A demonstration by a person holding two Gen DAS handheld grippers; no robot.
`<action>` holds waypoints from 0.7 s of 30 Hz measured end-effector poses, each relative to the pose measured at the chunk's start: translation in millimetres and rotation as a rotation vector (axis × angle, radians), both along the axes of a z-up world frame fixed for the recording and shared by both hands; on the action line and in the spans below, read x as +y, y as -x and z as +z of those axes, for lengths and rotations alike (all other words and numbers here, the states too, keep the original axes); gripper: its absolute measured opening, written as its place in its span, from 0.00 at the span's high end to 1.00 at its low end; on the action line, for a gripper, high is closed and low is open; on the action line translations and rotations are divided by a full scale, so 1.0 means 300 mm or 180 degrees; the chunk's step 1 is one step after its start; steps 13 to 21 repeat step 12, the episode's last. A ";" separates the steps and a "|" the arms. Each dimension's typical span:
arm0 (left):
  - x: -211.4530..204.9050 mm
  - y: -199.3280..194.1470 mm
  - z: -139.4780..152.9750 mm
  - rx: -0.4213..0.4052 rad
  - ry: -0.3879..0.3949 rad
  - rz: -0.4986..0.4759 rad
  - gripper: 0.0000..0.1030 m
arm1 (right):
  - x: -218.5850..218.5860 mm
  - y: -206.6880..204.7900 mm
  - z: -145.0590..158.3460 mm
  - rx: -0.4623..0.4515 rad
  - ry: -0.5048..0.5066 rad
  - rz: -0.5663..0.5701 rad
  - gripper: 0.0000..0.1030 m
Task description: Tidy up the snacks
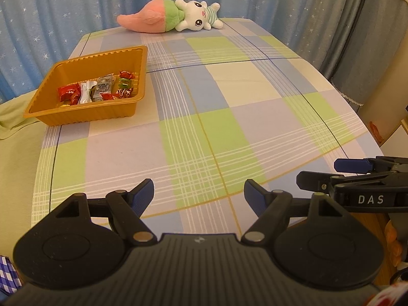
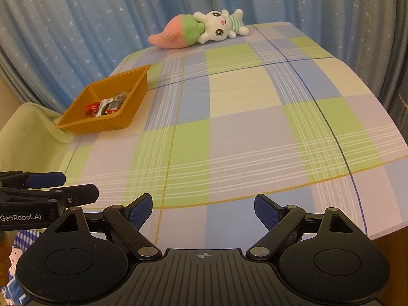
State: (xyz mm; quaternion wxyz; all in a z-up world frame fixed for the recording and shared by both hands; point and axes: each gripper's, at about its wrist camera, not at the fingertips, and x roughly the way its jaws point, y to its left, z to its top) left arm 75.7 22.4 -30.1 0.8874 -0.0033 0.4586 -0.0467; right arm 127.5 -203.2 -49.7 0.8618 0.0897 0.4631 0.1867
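An orange plastic tray (image 1: 76, 113) sits at the left edge of the checked tablecloth, with several wrapped snacks (image 1: 98, 90) lying in its near half. The same tray (image 2: 107, 125) and snacks (image 2: 107, 105) show in the right wrist view, far left. My left gripper (image 1: 199, 196) hovers over the near edge of the table, open, with nothing between its blue pads. My right gripper (image 2: 203, 210) is beside it, also open and holding nothing. Each gripper shows side-on in the other's view, the right gripper (image 1: 352, 172) at the right and the left gripper (image 2: 51, 186) at the left. Both are well short of the tray.
A plush toy (image 1: 173, 15) with a pink and green tail lies at the far end of the table (image 1: 229, 89). Blue starred curtains (image 1: 51, 12) hang behind. A pale green cloth (image 1: 15, 127) lies left of the tray. The table's right edge drops off near a wooden cabinet (image 1: 397, 117).
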 end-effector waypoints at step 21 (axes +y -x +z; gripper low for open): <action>0.023 -0.026 -0.011 -0.0004 0.0000 0.0035 0.26 | 0.033 -0.025 -0.012 0.0017 0.0003 0.0021 0.16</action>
